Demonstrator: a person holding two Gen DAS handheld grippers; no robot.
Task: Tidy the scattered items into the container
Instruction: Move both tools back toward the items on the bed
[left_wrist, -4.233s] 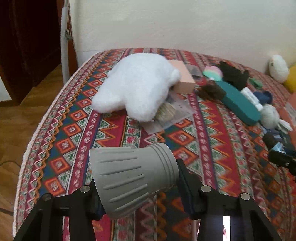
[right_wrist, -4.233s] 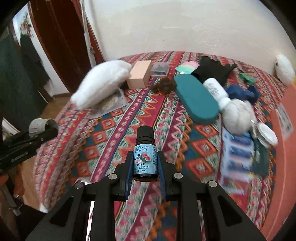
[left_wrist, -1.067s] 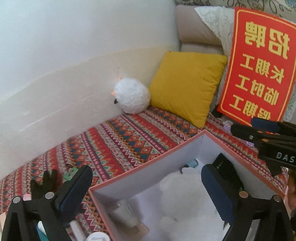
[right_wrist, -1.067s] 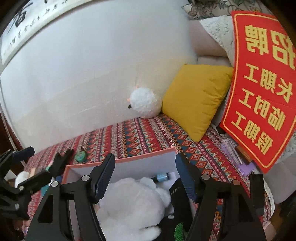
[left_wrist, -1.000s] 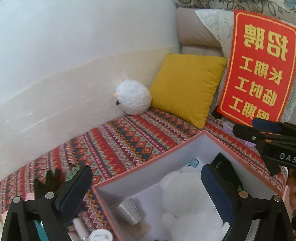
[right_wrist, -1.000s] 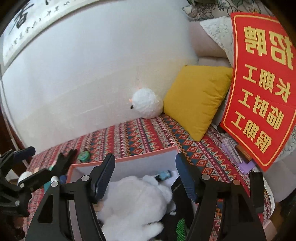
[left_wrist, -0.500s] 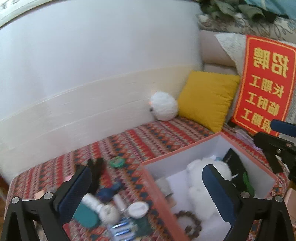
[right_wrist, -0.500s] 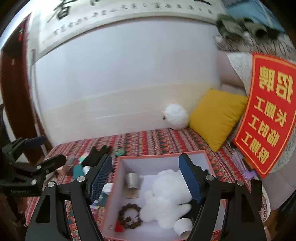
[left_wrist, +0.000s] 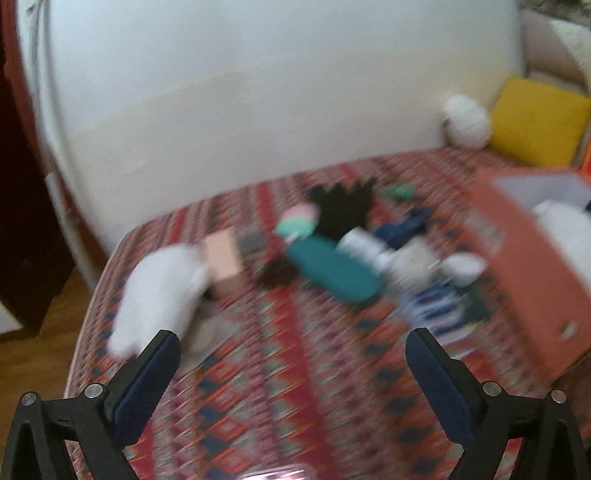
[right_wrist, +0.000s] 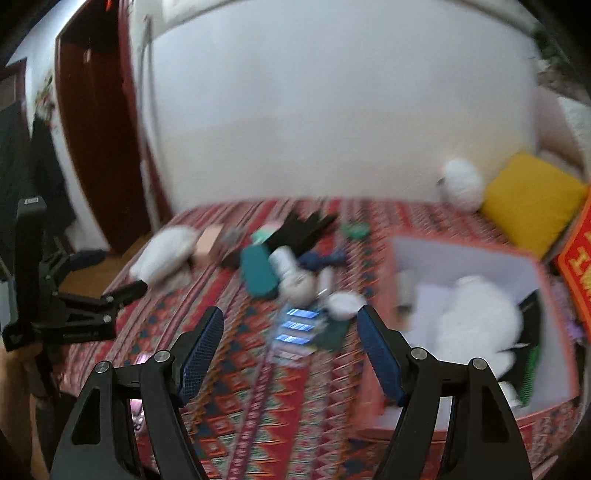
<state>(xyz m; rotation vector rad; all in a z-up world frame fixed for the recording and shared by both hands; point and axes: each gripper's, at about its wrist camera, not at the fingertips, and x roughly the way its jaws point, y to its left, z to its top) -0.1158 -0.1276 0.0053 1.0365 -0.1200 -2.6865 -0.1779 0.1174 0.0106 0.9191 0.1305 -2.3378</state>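
Both hand-held grippers have swung away from the box (right_wrist: 465, 258) at 3 o'clock — the left hand-held gripper (left_wrist: 291, 373) and right hand-held gripper (right_wrist: 290, 349) now spread and empty. Their loads lie in the box; the white plush (left_wrist: 159, 291) at 9 o'clock and teal case (left_wrist: 332, 267) remain on the bed (left_wrist: 295, 369).

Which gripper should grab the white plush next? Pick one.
Left. The left gripper is open and faces the white plush just ahead, while the right gripper, also open, sits nearer the orange box.
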